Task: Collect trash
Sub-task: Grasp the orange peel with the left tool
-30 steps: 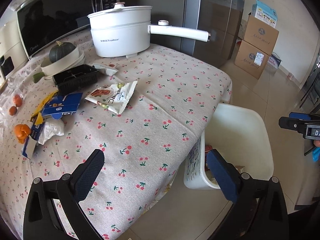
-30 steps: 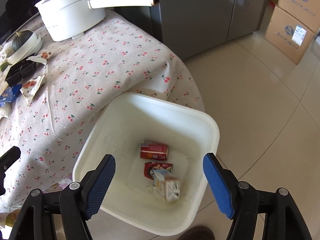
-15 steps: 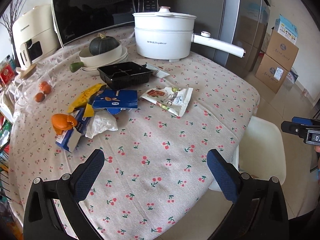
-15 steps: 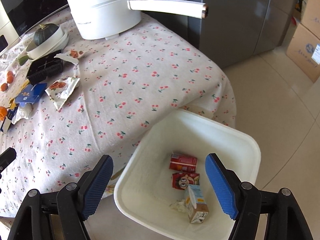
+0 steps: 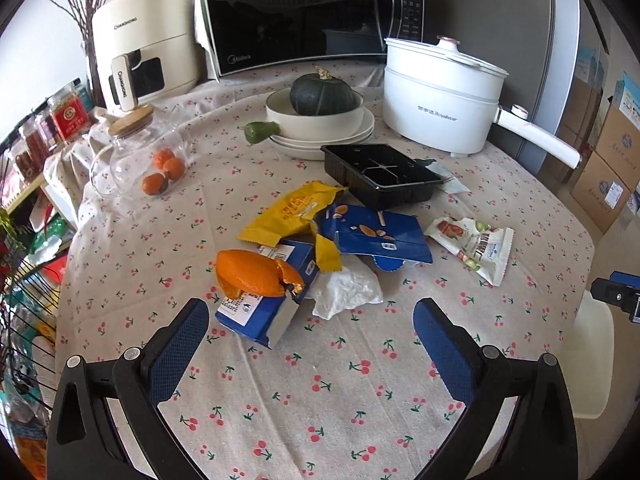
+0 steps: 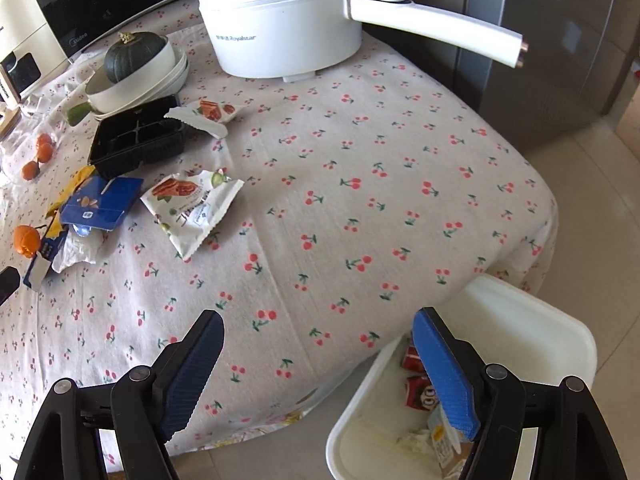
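Observation:
Trash lies on the cherry-print tablecloth [image 5: 360, 392]: an orange peel [image 5: 256, 274] on a blue carton [image 5: 264, 312], a crumpled white tissue [image 5: 346, 288], a yellow wrapper [image 5: 292, 212], a blue packet [image 5: 376, 236], a white nut packet [image 5: 476, 246] and a black plastic tray [image 5: 382, 174]. My left gripper [image 5: 310, 320] is open and empty, just short of the carton and tissue. My right gripper [image 6: 318, 330] is open and empty over the table's near edge. The white bin [image 6: 520, 344] stands on the floor below it and holds red cartons [image 6: 416, 390].
A white electric pot [image 5: 440, 92] with a long handle, a squash in stacked bowls [image 5: 320, 118], a microwave [image 5: 300, 12], a rice cooker [image 5: 144, 44] and a glass jar with small oranges [image 5: 140, 160] stand at the back. A fridge [image 6: 560, 40] and cardboard boxes [image 5: 608, 168] stand at the right.
My left gripper has swung left from the bin and closer to the trash pile. My right gripper has moved from over the bin to over the table edge. Both stayed open.

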A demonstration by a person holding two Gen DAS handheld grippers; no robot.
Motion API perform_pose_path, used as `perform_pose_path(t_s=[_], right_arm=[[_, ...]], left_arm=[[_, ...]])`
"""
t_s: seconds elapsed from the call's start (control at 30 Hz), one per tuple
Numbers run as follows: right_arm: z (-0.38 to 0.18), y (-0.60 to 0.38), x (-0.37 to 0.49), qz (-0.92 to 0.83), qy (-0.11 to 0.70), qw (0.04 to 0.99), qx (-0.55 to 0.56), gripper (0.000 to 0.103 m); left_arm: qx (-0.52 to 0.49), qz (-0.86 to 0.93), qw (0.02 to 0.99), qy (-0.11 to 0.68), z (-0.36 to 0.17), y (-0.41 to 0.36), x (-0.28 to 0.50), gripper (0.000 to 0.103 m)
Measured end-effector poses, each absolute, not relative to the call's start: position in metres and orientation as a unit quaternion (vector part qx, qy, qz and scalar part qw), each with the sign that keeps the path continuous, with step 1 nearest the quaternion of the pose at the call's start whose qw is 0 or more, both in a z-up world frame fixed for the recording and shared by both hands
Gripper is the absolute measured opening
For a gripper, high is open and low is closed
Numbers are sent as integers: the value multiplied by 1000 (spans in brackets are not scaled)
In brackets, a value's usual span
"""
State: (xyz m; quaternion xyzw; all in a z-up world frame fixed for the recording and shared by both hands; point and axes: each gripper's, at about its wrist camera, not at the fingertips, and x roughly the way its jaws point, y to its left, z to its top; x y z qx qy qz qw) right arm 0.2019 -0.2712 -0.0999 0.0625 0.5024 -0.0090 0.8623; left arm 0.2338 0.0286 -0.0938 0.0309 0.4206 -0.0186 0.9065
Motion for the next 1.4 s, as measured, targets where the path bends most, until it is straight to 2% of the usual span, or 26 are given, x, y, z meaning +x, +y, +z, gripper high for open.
perform_pose_path(t_s=[0.2,0.37,0.6,0.7,0.77,0.83,0.87,0.93,0.97,1.0,1.2,1.4], right_arm=[[-121,-254,239,2,512,852,109,82],[-142,-239,264,9,510,849,137,81],[-162,-227,282,-3,494,858,140,81],[-162,-222,285,-10,479,868,130,79],[-163,-218,287,-15,473,873,122,73],[-163,-217,287,-17,468,876,113,56],[-163,-217,287,-13,467,877,114,51],[-163,-218,288,4,470,874,125,30],[-163,-218,289,12,472,872,132,24],[-163,-218,288,17,475,869,135,14],[-150,-223,281,38,470,871,140,7],[-128,-222,267,54,457,881,109,6]], left_arm=[[-34,-13,899,437,-113,58,263,100],[-84,-19,892,443,-130,73,280,84],[-109,-8,892,439,-142,82,291,73],[-115,-6,894,434,-142,87,292,65],[-119,-7,892,436,-143,89,292,47],[-117,-6,891,439,-144,89,293,43],[-116,-6,890,440,-144,90,292,41],[-110,-7,889,444,-144,88,292,37],[-108,-8,889,445,-143,88,292,35],[-106,-7,888,447,-142,87,291,35],[-95,-18,887,452,-132,82,285,30],[-85,-35,892,443,-116,75,272,28]])
